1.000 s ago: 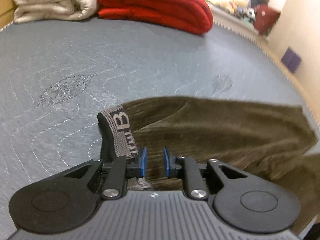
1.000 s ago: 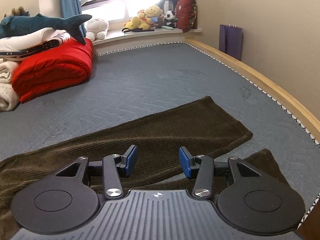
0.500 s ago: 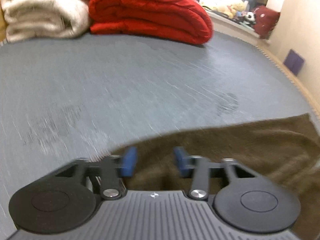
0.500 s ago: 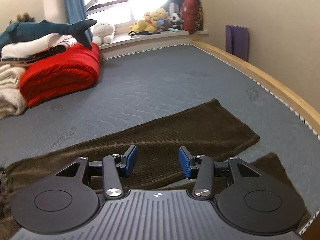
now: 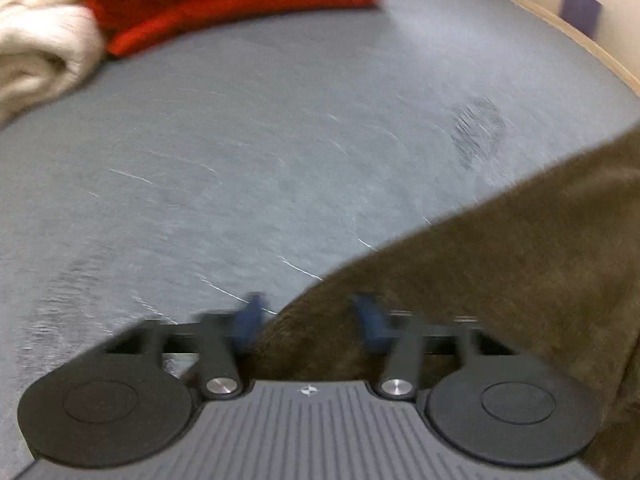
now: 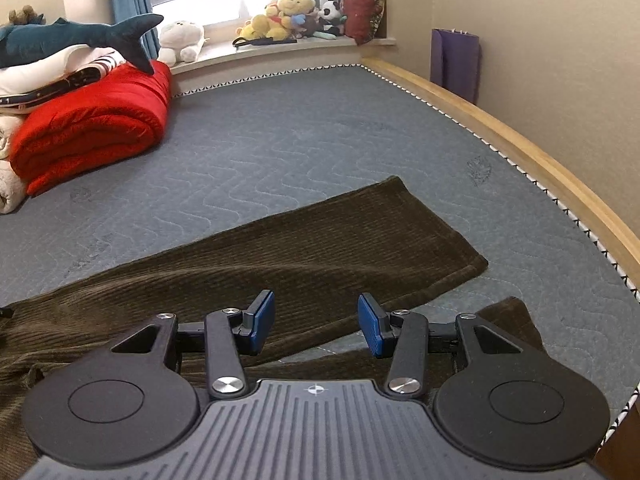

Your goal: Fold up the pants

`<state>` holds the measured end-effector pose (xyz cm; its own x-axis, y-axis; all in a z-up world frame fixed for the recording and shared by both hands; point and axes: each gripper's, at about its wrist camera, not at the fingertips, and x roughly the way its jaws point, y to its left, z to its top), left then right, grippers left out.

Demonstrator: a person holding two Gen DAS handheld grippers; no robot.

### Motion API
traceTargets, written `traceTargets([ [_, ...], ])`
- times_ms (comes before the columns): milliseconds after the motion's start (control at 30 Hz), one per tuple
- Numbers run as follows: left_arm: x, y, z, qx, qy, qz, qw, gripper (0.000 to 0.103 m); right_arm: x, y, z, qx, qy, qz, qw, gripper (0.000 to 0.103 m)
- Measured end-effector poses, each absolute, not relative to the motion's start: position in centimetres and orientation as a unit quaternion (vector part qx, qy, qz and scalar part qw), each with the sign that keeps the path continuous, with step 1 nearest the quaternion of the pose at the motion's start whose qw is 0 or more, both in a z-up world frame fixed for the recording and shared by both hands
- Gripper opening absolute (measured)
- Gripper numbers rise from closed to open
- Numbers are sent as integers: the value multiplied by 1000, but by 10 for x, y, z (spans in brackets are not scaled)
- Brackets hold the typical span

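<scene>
Dark brown corduroy pants (image 6: 320, 248) lie flat on the grey-blue mattress (image 6: 320, 144), one leg stretching to the right, a second leg end (image 6: 508, 320) beside it. My right gripper (image 6: 316, 326) is open and empty, just above the near edge of the upper leg. In the blurred left wrist view the pants (image 5: 500, 280) fill the lower right. My left gripper (image 5: 310, 322) is open with the fabric edge between its blue pads; the waistband is hidden.
A folded red blanket (image 6: 92, 136) and cream blankets (image 5: 36, 48) lie at the far left. A plush shark (image 6: 80, 36) tops the pile. The wooden bed rail (image 6: 520, 140) runs along the right. Soft toys (image 6: 288, 16) sit on the windowsill.
My left gripper has opened wider and swung left and forward; the waistband has left its view. My right gripper has stayed open, shifting slightly.
</scene>
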<state>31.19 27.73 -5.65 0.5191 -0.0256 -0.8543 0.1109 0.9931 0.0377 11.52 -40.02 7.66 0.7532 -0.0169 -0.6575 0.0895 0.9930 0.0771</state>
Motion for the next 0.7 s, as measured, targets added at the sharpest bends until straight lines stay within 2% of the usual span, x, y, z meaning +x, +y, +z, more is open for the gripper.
traceTargets([
  [100, 310, 267, -52, 78, 490, -51, 867, 18, 116, -400, 75, 46, 353, -30, 934, 48],
  [200, 299, 260, -41, 109, 477, -62, 870, 12, 117, -403, 73, 43, 359, -39, 932, 48],
  [333, 261, 251, -12, 103, 439, -73, 890, 10, 116, -409, 68, 47, 369, -54, 927, 48],
  [500, 173, 239, 18, 67, 386, -109, 914, 10, 110, -412, 62, 55, 380, -78, 920, 48],
  [600, 118, 229, 19, 37, 388, -132, 911, 9, 107, -410, 59, 72, 386, -88, 916, 48],
  [700, 74, 224, -7, -14, 430, -153, 890, 11, 106, -405, 56, 87, 394, -91, 910, 48],
])
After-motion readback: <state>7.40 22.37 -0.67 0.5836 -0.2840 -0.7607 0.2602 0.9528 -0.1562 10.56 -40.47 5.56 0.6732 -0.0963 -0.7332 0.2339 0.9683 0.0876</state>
